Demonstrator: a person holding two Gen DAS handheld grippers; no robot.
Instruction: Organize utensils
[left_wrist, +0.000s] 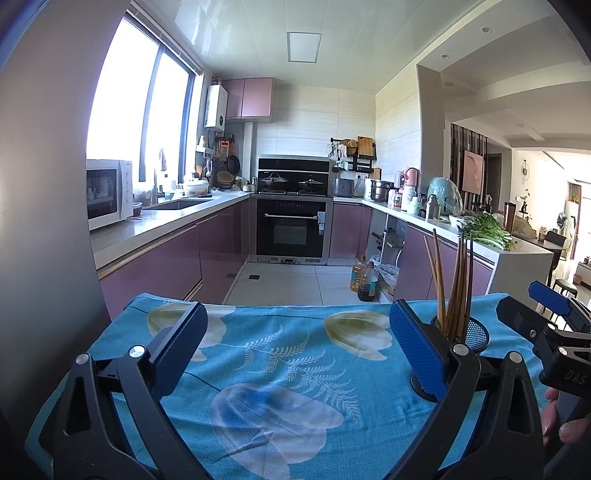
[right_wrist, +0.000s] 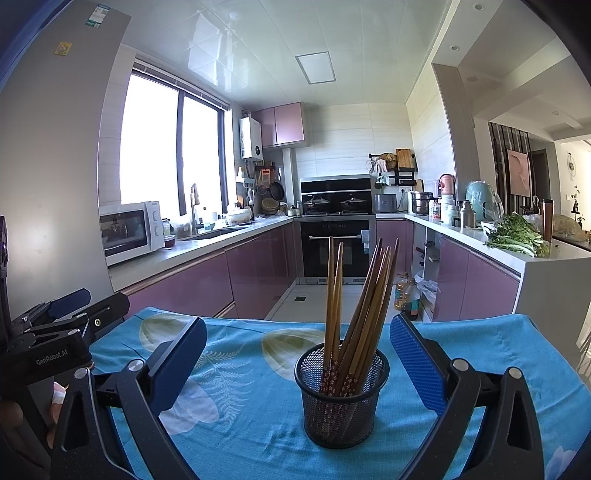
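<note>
Your left gripper (left_wrist: 295, 345) hangs over the blue floral cloth (left_wrist: 280, 354) with its jaws spread wide and nothing between them; only bare cloth lies in the gap. Your right gripper (right_wrist: 297, 363) is likewise wide apart, and the black mesh cup (right_wrist: 341, 400) sits upright between its two blue pads, nearer the right pad but touching neither. The cup stands on the cloth toward the table's right side, set back from the far edge. In it rests a bundle of brown chopsticks (right_wrist: 360, 306), patterned ends down inside the mesh and plain tips up: two stand nearly straight at the left of the cup, and the rest lean together to the right, fanning out above the rim. From your left wrist view the same cup is mostly hidden behind your left gripper's right finger (left_wrist: 417, 354), with the chopsticks rising above it, and your right gripper shows at the frame's right edge, close beside the cup. A hand (left_wrist: 561, 421) grips the right tool's handle at that lower right corner. In the right wrist view your left gripper appears at the left edge, by the table's left side, well apart from the cup.
</note>
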